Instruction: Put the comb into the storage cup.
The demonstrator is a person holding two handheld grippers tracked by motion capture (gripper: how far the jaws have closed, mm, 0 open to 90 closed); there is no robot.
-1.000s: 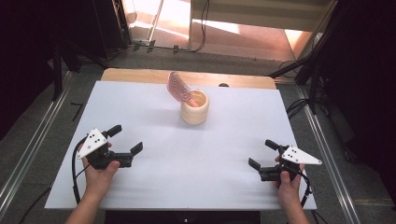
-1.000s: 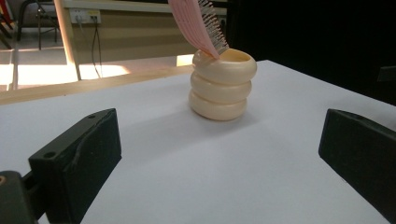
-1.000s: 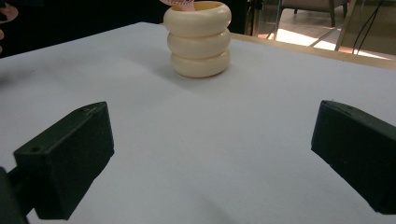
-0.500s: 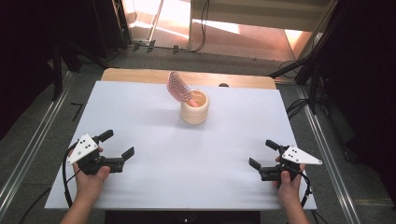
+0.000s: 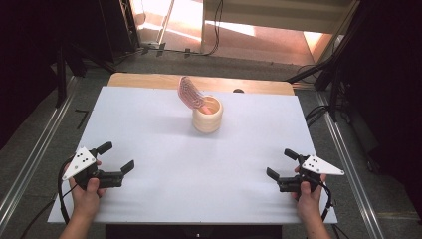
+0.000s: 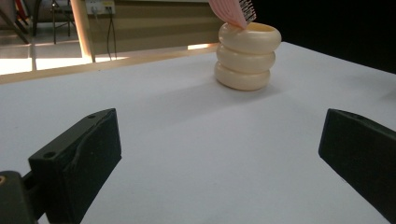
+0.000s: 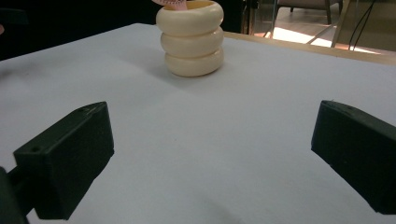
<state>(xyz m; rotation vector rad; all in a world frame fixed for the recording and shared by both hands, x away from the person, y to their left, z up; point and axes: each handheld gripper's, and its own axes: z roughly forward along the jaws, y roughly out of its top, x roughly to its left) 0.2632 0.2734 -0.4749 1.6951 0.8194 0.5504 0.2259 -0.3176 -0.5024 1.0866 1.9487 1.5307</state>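
A cream ribbed holder (image 5: pixel 207 115) stands upright at the back middle of the white table (image 5: pixel 149 119), with a pink brush (image 5: pixel 188 92) sticking out of it and leaning left. The holder (image 6: pixel 247 55) and the brush's bristled head (image 6: pixel 233 10) rise ahead of my left gripper's jaws. The holder (image 7: pixel 190 37) is also ahead of my right gripper's jaws. My left gripper (image 5: pixel 116 158) is open near the front left, empty. My right gripper (image 5: pixel 281 163) is open near the front right, empty. Both rest far from the holder.
A wooden strip (image 5: pixel 149 79) runs along the table's far edge. Metal rails (image 5: pixel 30 164) flank the table on both sides, and cables (image 5: pixel 318 114) lie on the floor to the right. Wide bare tabletop separates the two grippers.
My left gripper has drawn back toward the front left edge of the table. The right gripper, holder and brush have stayed put.
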